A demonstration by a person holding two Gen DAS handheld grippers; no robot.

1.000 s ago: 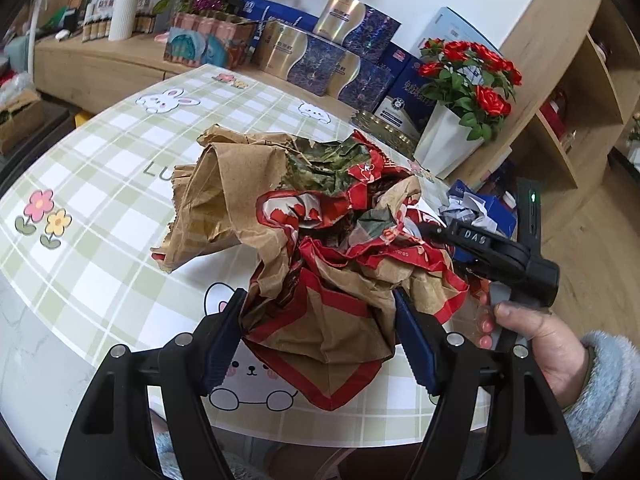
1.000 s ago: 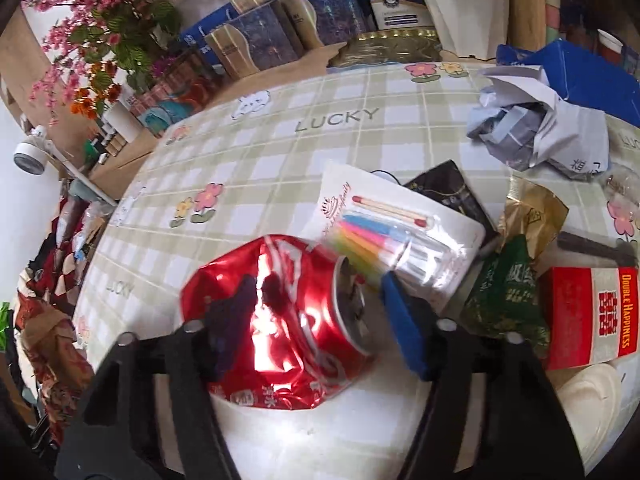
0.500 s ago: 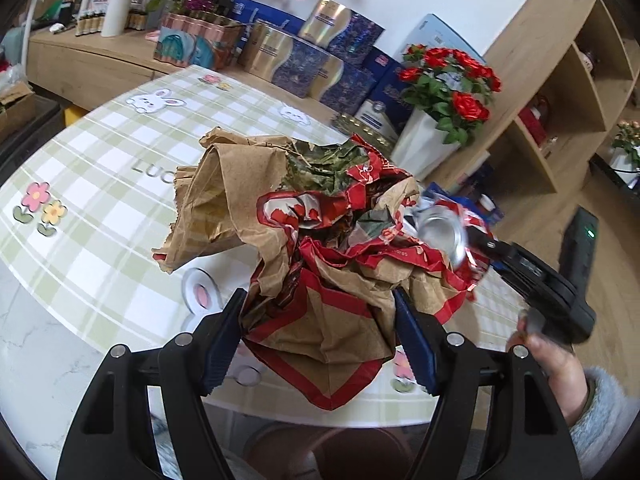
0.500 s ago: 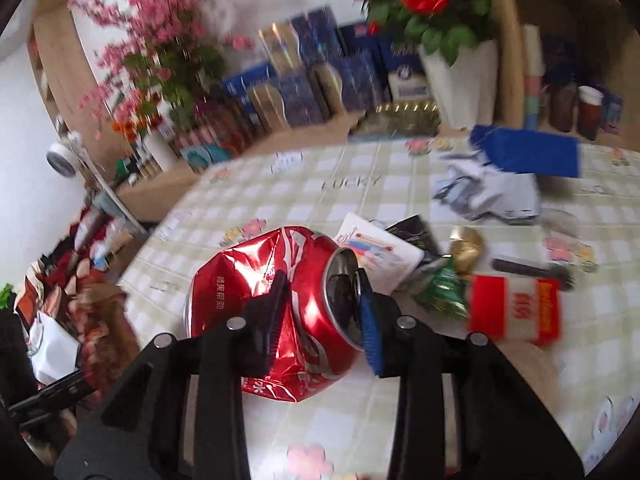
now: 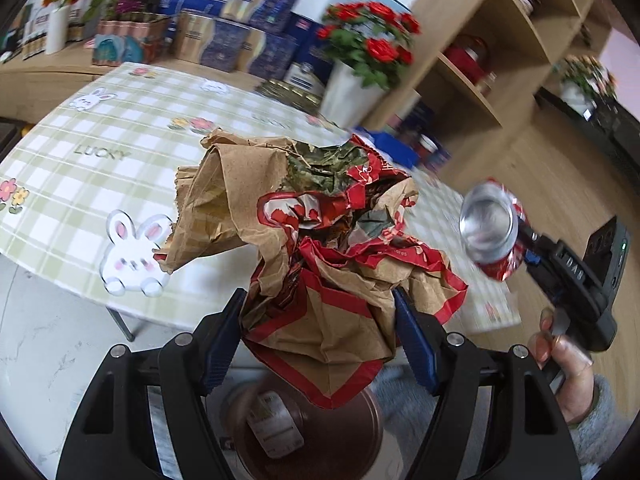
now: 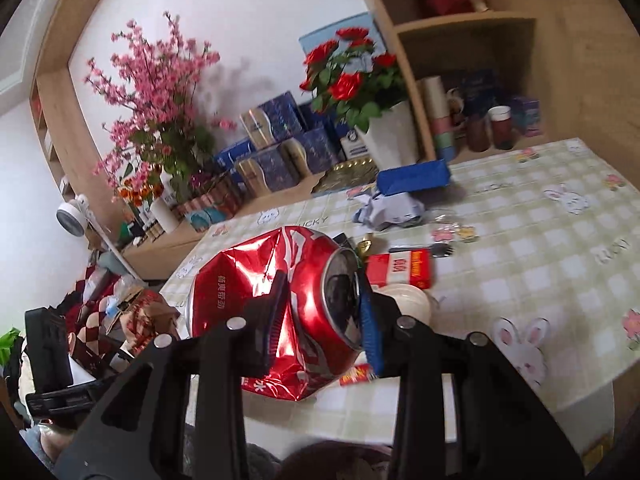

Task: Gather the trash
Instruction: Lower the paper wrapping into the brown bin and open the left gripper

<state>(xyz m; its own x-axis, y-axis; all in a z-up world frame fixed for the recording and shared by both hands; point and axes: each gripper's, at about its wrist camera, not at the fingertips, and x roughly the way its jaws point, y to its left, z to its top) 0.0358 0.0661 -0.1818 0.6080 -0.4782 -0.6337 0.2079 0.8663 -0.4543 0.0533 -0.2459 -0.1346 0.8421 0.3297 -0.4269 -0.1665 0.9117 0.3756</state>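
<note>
- Left gripper (image 5: pixel 320 332): clenched on a crumpled brown-and-red paper bag (image 5: pixel 316 248), both blue pads pressed into its lower folds. The bag is held in the air off the near edge of the table (image 5: pixel 60 184), above a dark round bin (image 5: pixel 360 432) on the floor.
- Bin contents: one labelled item lies inside; its kind cannot be made out through the blur.
- Right gripper (image 6: pixel 320 316): clamped on a crushed red soda can (image 6: pixel 272 304), one pad sunk into the dented side, the other against the top rim. In the left wrist view the can (image 5: pixel 490 228) is clear of the table, off to the right of the bag and not yet over the bin.
- Progress, judged: two pieces of trash are lifted and on the way to the bin; neither has been dropped. At least one item is already in.
- Remaining on the table, right wrist view: a red cigarette box (image 6: pixel 400 268), a crumpled white paper wad (image 6: pixel 388 210), a white disposable cup (image 6: pixel 404 300) just behind the can, and several small wrappers beside the box, too small to identify.
- A blue box (image 6: pixel 412 176) lies beyond the wad; whether it counts as trash cannot be told.
- Assessment: the task is in an early-to-middle stage, with several more trips likely needed.
</note>
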